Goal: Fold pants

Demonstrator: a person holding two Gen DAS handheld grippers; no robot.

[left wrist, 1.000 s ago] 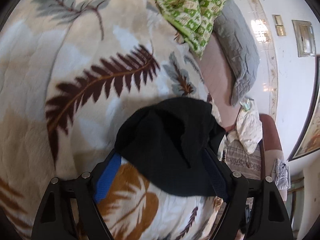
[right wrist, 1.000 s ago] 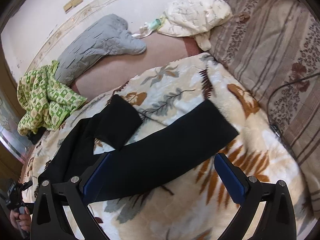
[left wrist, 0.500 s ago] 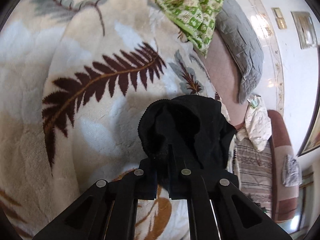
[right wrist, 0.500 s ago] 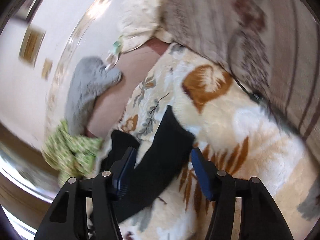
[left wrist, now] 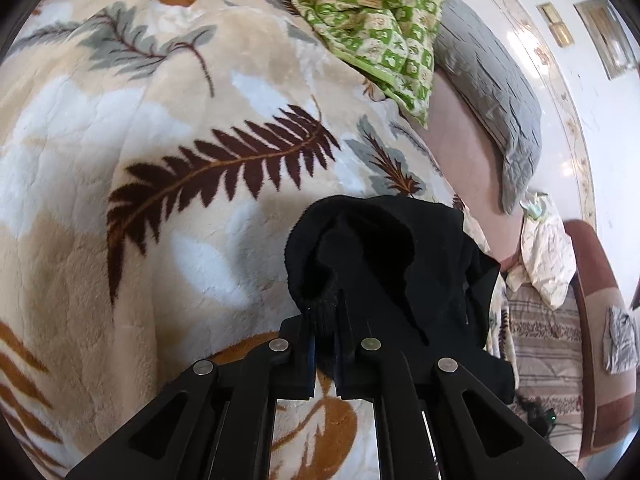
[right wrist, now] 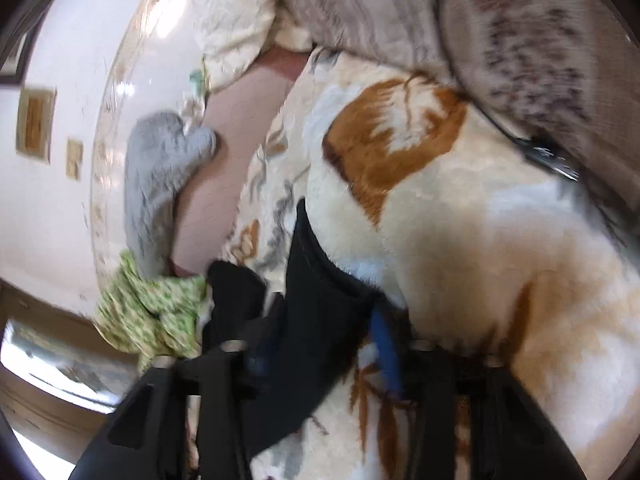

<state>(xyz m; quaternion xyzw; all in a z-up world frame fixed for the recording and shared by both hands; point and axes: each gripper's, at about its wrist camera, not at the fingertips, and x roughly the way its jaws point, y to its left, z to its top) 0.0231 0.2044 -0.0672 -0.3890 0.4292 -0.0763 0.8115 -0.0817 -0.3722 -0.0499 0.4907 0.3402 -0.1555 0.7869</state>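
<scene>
Black pants [left wrist: 392, 264] lie on a cream blanket with leaf print [left wrist: 160, 160]. My left gripper [left wrist: 325, 336] is shut on the bunched waistband end of the pants, which rises in a hump in front of the fingers. In the right wrist view, which is blurred, my right gripper [right wrist: 324, 344] straddles the end of a black pant leg [right wrist: 316, 280]; its blue-padded fingers [right wrist: 386, 356] stand a small gap apart around the cloth.
A green patterned cloth [left wrist: 376, 12] and a grey pillow [left wrist: 492, 92] lie at the far side of the bed. A cream pillow [right wrist: 236, 20] and a striped brown cover [right wrist: 360, 4] sit beyond. A black cable [right wrist: 536, 152] lies at the blanket's edge.
My left gripper has shut on the waistband end and bunched it up. My right gripper has moved down onto the leg end and its fingers have narrowed around it.
</scene>
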